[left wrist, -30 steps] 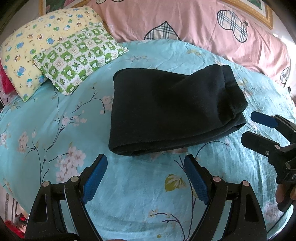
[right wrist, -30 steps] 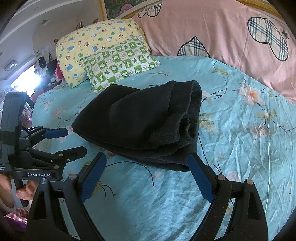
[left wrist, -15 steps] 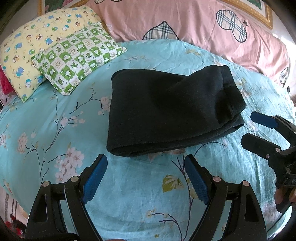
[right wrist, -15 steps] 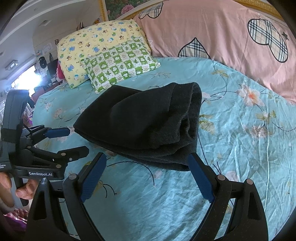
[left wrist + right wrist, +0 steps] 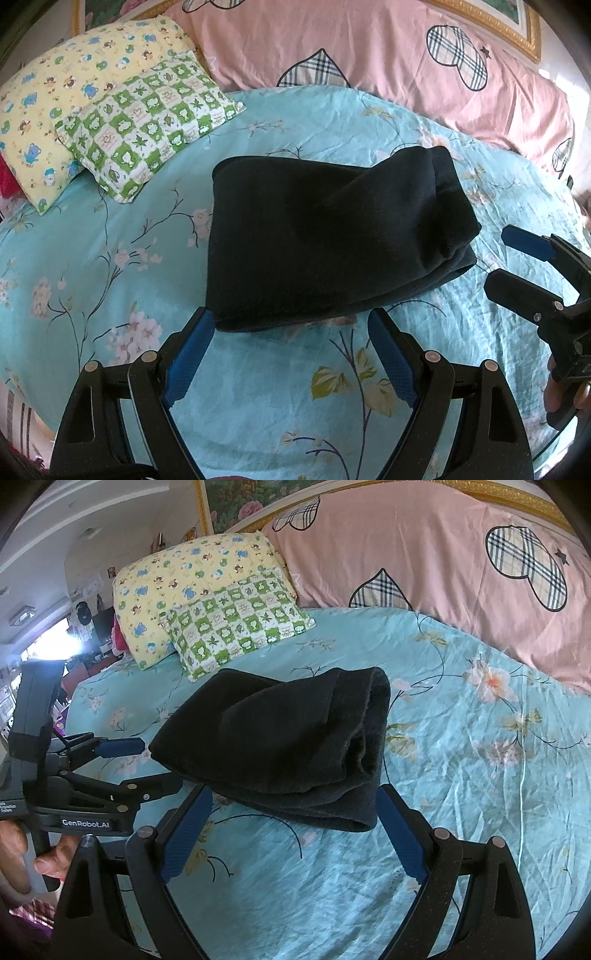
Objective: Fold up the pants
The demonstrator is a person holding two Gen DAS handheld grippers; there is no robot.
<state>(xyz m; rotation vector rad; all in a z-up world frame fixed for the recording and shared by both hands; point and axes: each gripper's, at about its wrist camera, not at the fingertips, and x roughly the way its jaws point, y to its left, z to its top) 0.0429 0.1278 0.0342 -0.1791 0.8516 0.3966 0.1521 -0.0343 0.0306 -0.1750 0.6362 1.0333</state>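
My left tongs (image 5: 290, 341) and right tongs (image 5: 293, 816) gape wide, empty, before soft, floppy black pants (image 5: 325, 240); I'd pinch the thick near folded edge.

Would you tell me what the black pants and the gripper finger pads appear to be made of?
Pants: seemingly thick matte knit or fleece, going by the soft rounded folds and no sheen. Left gripper finger pads: probably blue rubber, judging by the fine dotted texture.

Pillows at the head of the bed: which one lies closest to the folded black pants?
The green checked pillow. It lies in front of the yellow pillow, nearer the pants than the yellow one.
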